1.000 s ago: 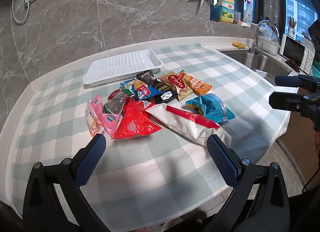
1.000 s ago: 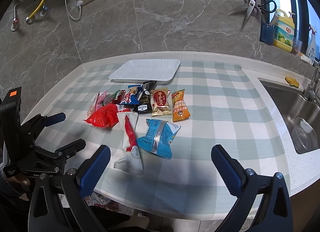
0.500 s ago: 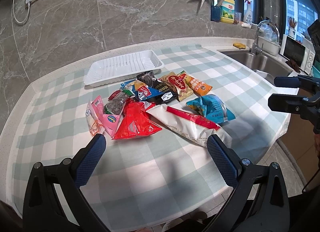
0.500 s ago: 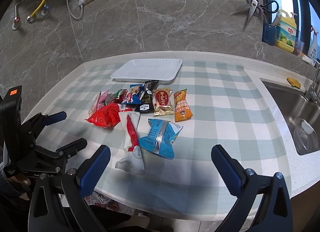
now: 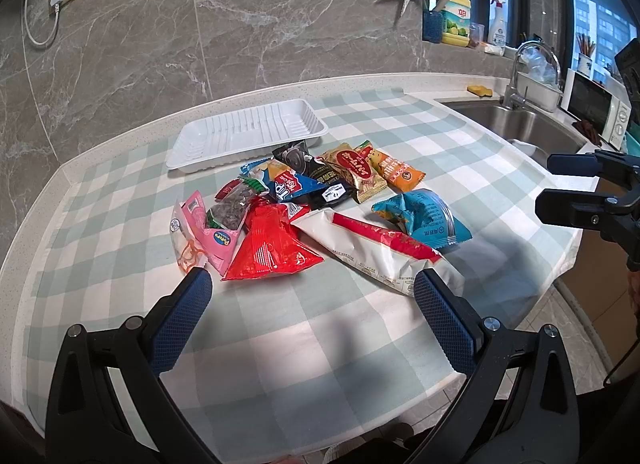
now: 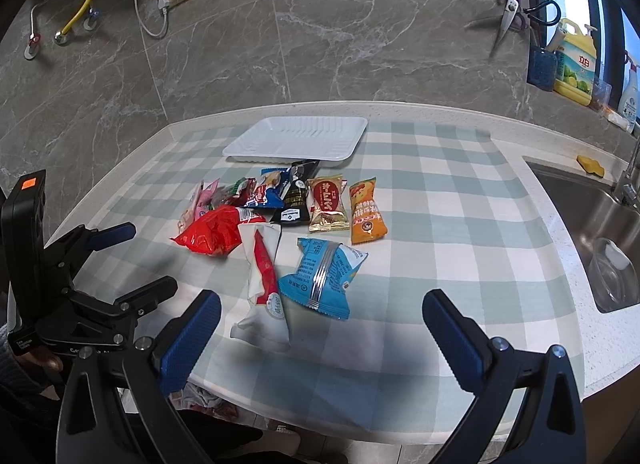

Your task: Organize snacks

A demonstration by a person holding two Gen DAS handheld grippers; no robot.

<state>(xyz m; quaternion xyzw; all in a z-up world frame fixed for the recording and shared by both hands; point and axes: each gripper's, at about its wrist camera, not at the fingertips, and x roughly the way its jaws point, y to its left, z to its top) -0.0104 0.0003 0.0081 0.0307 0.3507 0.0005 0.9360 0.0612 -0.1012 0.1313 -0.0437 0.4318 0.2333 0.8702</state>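
Comparing with a second earlier, little is seen to have changed: the snack packets (image 5: 320, 207) remain heaped just in front of the white tray (image 5: 248, 133), which is bare. The left hand-held gripper (image 5: 308, 284) and right hand-held gripper (image 6: 320, 304) are held wide apart, empty, nearer than the heap. Sorting is judged unstarted.

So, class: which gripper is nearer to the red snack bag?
Left. The left gripper hovers open just in front of the red snack bag, one finger almost at its corner. The right gripper hovers open farther off, nearer the blue packet.
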